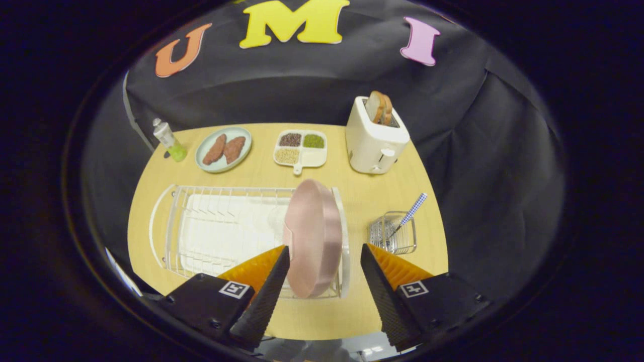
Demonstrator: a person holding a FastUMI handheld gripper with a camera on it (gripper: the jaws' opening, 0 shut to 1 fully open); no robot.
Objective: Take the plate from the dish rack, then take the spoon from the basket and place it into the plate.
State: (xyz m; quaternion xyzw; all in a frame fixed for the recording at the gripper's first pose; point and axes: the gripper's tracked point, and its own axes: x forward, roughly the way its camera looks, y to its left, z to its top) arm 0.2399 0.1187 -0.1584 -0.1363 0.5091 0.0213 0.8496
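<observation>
The tongs (324,261) stood released around the plate (312,236) upright in the rack (221,231); spoon (412,211) right of it, in its basket (395,234).

A wooden table (352,201) is standing against black cloth (483,166). The cloth is hanging behind and beside the table. Light is falling evenly on the table.

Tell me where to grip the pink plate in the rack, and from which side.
Grip the near rim of the round pink plate, coming straight in from the front. It stands on edge in the white wire dish rack, its rim already between the open tongs.
</observation>
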